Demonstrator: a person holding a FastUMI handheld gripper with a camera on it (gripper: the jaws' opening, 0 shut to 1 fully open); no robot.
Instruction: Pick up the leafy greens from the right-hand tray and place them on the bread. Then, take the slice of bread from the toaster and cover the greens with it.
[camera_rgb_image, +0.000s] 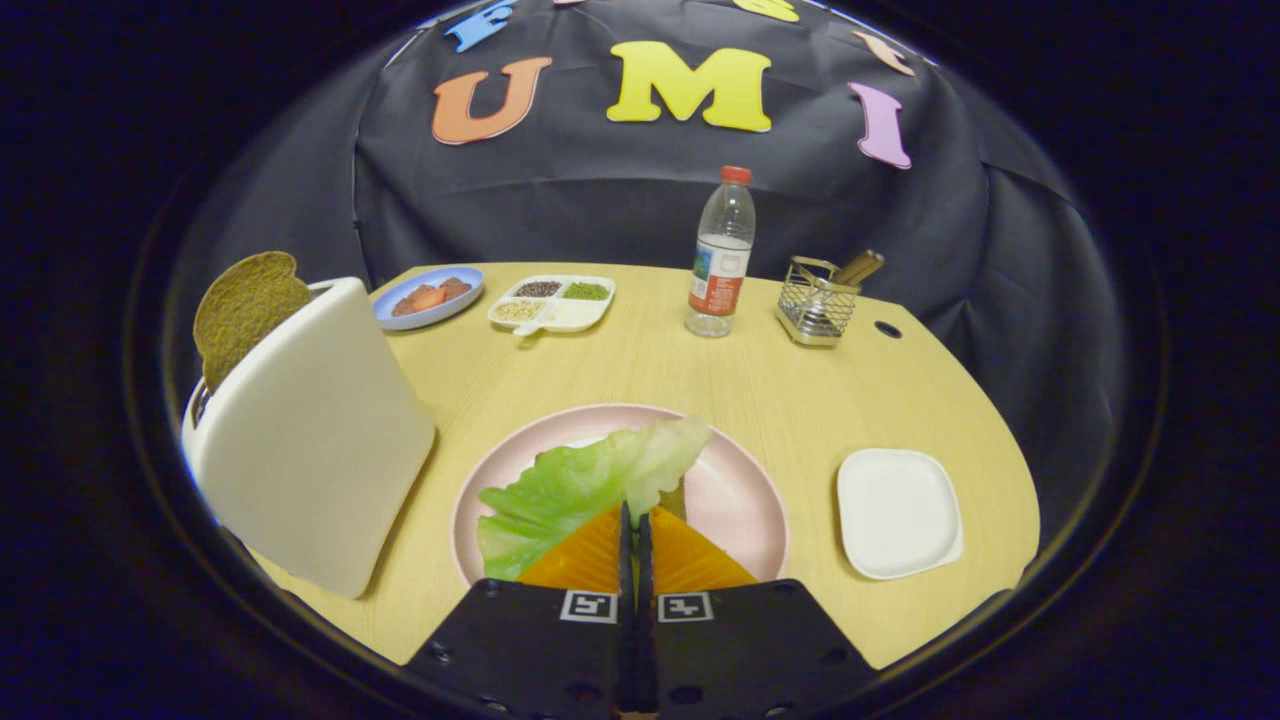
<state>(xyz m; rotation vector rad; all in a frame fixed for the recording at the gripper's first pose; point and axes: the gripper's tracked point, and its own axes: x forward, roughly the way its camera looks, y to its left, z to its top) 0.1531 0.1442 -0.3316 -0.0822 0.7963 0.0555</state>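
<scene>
A green lettuce leaf (580, 485) spreads over the pink plate (740, 500) just ahead of my fingers. My gripper (635, 515) is shut, its fingertips pinching the leaf's near edge. A small brown corner of bread (673, 498) shows under the leaf beside the fingertips; the leaf and fingers hide the remainder of it. To the left of the plate stands a white toaster (310, 450) with a brown bread slice (245, 310) sticking up out of its slot. Right of the plate lies a white square tray (898, 512) with nothing on it.
Beyond the plate, along the far side of the wooden table (600, 365), stand a blue dish with red food (428, 297), a white divided dish of grains (552, 301), a plastic water bottle (720, 255) and a wire basket (818, 300).
</scene>
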